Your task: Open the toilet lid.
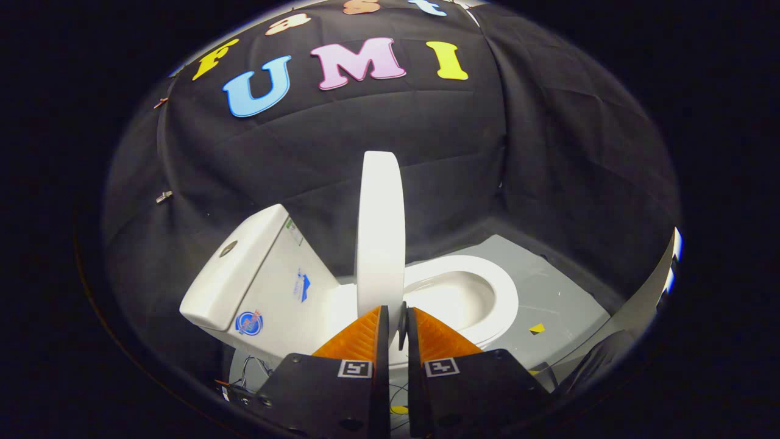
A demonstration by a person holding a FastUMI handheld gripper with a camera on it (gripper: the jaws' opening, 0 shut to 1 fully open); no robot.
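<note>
The white toilet lid (pixel 380 235) stands almost straight up on its edge, seen thin from the side, and it rises right ahead of the gripper (pixel 396 323). The gripper's two fingers are close together with only a thin gap between them, and the bottom edge of the lid sits in that gap, so the fingers look pressed on the lid from both sides (the exact touching spot is hard to see because the fingers cover it). Each finger has a ridged pad facing in, and each has a small square marker on its dark base. To the right of the lid, beyond the fingers, is the toilet bowl (pixel 472 299) with its white seat ring lying flat around the open hole. The inside of the bowl looks shiny and pale. To the left of the lid is the white water tank (pixel 256 274), with a round button (pixel 228 248) on its top and some small stickers on its side (too small to make out). The toilet stands on a grey floor (pixel 548 286). A small yellow piece (pixel 537 328) lies on that floor to the right of the bowl. Some thin wires (pixel 253 366) show near the bottom of the tank, just left of the fingers. Behind it all hangs the black cloth wall (pixel 365 122) of the booth, with folds in it.
</note>
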